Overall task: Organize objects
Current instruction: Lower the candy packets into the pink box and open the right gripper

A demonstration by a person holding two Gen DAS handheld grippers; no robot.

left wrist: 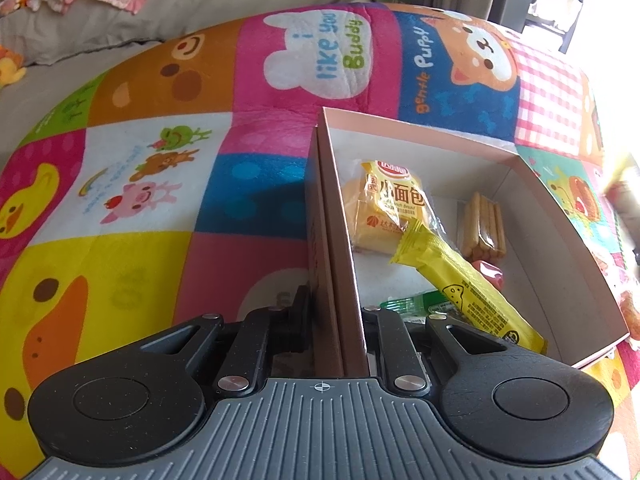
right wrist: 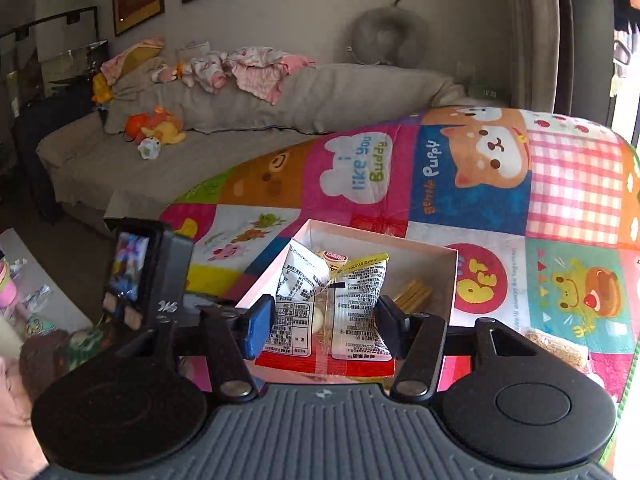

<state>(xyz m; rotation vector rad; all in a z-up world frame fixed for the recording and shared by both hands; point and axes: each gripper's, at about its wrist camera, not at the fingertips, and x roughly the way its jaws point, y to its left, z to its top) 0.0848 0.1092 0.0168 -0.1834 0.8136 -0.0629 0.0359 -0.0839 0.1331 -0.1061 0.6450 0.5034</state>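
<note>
A pink cardboard box (left wrist: 568,216) lies on a cartoon play mat. My left gripper (left wrist: 336,328) is shut on the box's left wall (left wrist: 340,240), near its front corner. Inside lie a yellow bread packet (left wrist: 394,204), a long yellow wafer packet (left wrist: 468,292), a clear pack of biscuit sticks (left wrist: 482,226), a pink sweet (left wrist: 490,272) and a green wrapper (left wrist: 416,304). My right gripper (right wrist: 326,326) is shut on a white printed snack bag (right wrist: 320,300) and holds it above the box's near edge; the box (right wrist: 436,252) also shows there.
The play mat (left wrist: 168,168) covers the surface around the box. A grey sofa (right wrist: 248,120) with baby clothes and plush toys stands behind. A seeded snack bar (right wrist: 556,346) lies on the mat right of the box. The left gripper's body (right wrist: 148,276) sits left of the box.
</note>
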